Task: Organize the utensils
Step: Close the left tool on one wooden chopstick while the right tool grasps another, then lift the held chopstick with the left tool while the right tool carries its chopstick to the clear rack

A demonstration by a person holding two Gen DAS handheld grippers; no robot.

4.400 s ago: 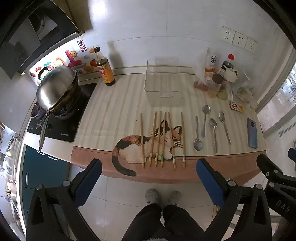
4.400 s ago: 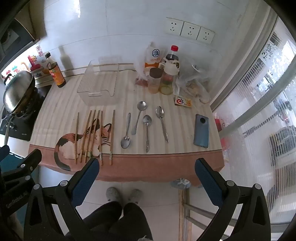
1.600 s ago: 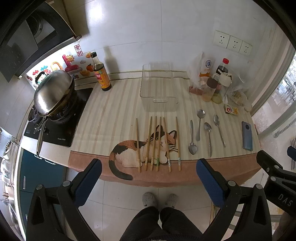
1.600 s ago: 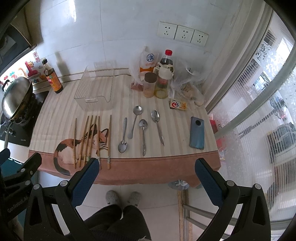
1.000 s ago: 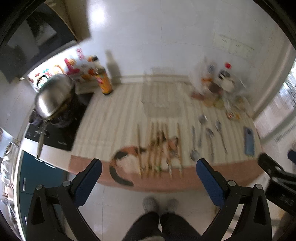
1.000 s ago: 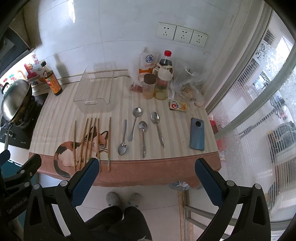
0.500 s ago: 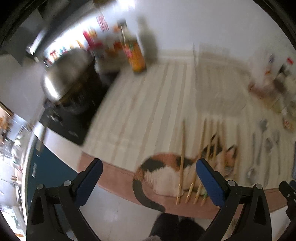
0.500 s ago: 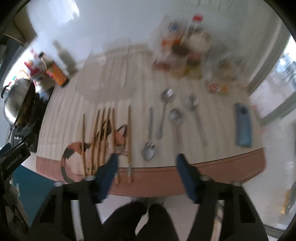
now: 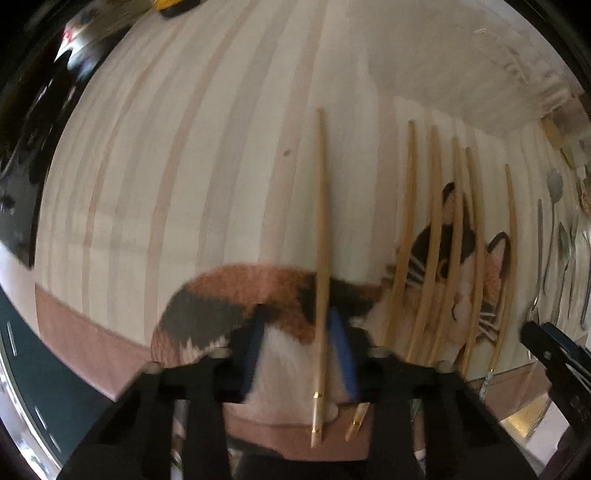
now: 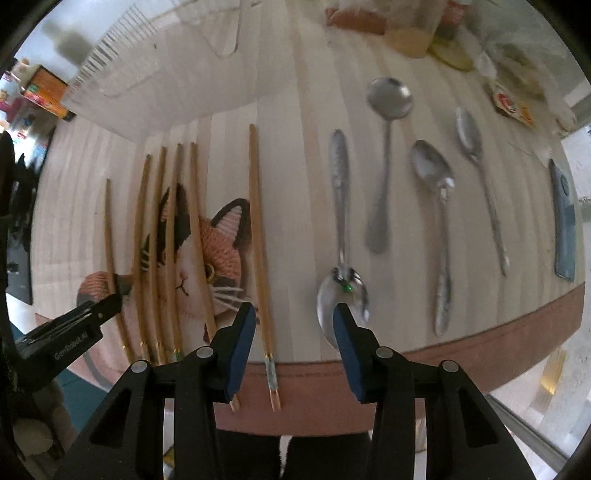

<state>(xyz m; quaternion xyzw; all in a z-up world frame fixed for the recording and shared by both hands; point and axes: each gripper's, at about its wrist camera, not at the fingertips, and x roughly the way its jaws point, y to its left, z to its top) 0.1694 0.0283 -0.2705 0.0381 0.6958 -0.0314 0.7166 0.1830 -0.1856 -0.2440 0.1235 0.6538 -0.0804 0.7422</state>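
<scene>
Several wooden chopsticks lie side by side on a cat-print cloth [image 9: 236,295]. My left gripper [image 9: 297,325] is down at the cloth's front edge with the leftmost chopstick [image 9: 320,240] between its partly closed blue pads, not clamped. My right gripper [image 10: 293,317] is open, low over the front edge, with the rightmost chopstick [image 10: 258,229] between its pads and the nearest spoon [image 10: 341,288] by its right pad. Several steel spoons [image 10: 388,110] lie to the right.
A clear plastic bin [image 10: 155,74] stands behind the chopsticks. Jars and bags [image 10: 417,33] crowd the back right. A blue phone [image 10: 563,221] lies at the far right. A sauce bottle [image 10: 44,92] stands at the back left, near the stove.
Both grippers have dropped from high above the floor down to the counter's front edge. Both have narrowed; the left now straddles the leftmost chopstick, the right the rightmost one.
</scene>
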